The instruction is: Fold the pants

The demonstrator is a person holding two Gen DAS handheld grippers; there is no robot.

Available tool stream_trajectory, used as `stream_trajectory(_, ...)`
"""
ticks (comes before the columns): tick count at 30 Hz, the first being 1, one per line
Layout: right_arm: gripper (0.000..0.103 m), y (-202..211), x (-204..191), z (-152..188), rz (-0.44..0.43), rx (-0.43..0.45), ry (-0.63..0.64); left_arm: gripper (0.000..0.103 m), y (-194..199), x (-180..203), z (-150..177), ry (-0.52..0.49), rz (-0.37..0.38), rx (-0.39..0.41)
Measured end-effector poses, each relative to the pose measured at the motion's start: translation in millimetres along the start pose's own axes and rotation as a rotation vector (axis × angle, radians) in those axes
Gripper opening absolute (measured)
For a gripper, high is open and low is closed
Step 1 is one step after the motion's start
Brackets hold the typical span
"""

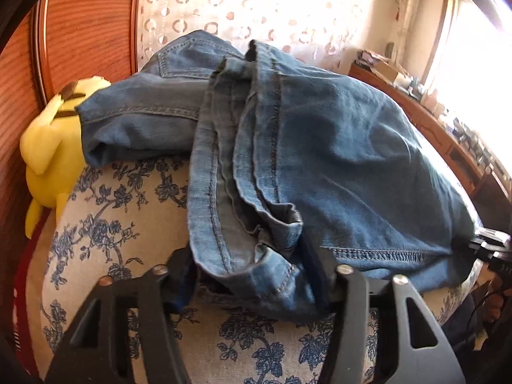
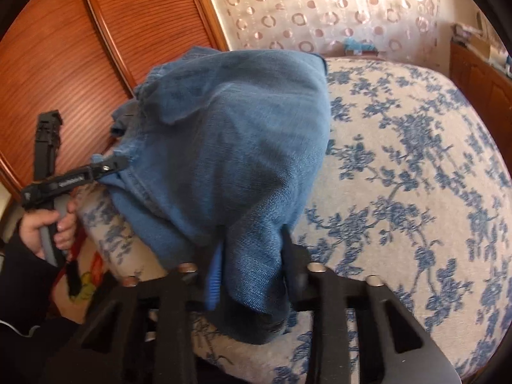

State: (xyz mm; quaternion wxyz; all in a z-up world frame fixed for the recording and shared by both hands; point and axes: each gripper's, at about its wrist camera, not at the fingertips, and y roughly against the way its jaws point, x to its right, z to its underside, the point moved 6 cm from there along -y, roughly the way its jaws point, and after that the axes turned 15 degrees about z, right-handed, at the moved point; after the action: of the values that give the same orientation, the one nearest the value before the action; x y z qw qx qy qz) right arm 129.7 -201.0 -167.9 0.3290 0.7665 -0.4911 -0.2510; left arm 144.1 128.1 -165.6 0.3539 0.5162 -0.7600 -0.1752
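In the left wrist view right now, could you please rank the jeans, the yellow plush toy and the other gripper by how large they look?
1. Jeans, by far the largest.
2. Yellow plush toy, partly hidden behind the jeans.
3. Right gripper, only its tip showing at the frame edge, so its rank is unsure.

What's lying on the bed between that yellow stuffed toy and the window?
The jeans, heaped across the flowered bedspread, fill most of that stretch from the yellow toy towards the window; the left wrist view shows it.

Right hand-held gripper (image 2: 252, 283) apparently pinches blue jeans (image 2: 230, 147) on floral bedspread (image 2: 400, 176).
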Motion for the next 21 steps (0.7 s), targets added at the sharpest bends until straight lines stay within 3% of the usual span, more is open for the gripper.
stream_trajectory(3, 0.013, 6, 1, -5, -0.018, 0.028, -0.013, 0.034, 4, 9, -3, -0.031, 0.013, 0.004)
stream_trajectory(9, 0.010, 30, 17, -25, 0.001, 0.114, -0.047, 0.019, 6, 44, -13, -0.082, 0.053, 0.010)
stream_trajectory(16, 0.010, 65, 60, -33, 0.047, 0.151, -0.113, 0.015, 15, 97, -13, -0.128, 0.167, 0.014)
stream_trajectory(21, 0.010, 80, 76, -12, 0.062, 0.114, -0.131, 0.017, 23, 114, 5, -0.137, 0.178, -0.023)
